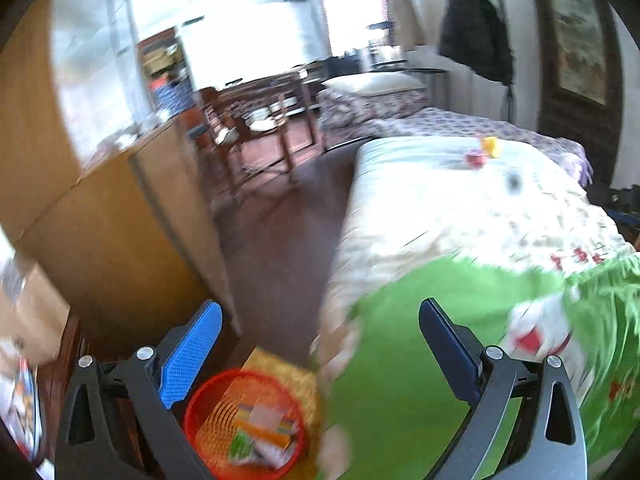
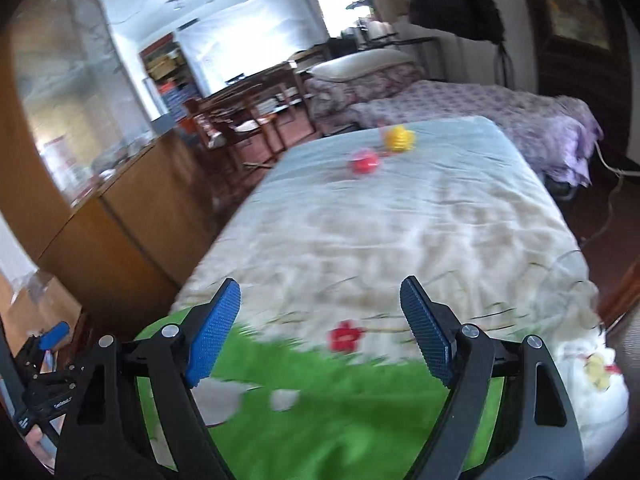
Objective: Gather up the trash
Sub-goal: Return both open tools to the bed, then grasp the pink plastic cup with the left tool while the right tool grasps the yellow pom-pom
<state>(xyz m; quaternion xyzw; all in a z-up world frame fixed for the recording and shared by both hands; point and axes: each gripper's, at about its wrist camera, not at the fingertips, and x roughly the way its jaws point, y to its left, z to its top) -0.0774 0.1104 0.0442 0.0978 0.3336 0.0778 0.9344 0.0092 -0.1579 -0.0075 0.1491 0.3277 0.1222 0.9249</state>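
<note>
red mesh basket (image 1: 244,424) on the floor beside the bed (image 1: 460,216), shown holding crumpled wrappers (image 1: 262,434); left tongs (image 1: 320,356) and right tongs (image 2: 320,330) both released, nothing grasped.

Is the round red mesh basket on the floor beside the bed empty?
No: in the left wrist view the round red mesh basket already holds several crumpled, colourful wrappers lying at its bottom.

Red mesh basket (image 1: 244,424) below left claw (image 1: 320,356) – blue pads. Ahead of right claw (image 2: 320,332): green blanket (image 2: 340,420), pale floral bedspread (image 2: 400,220), red ball (image 2: 364,162), yellow ball (image 2: 399,138).
</note>
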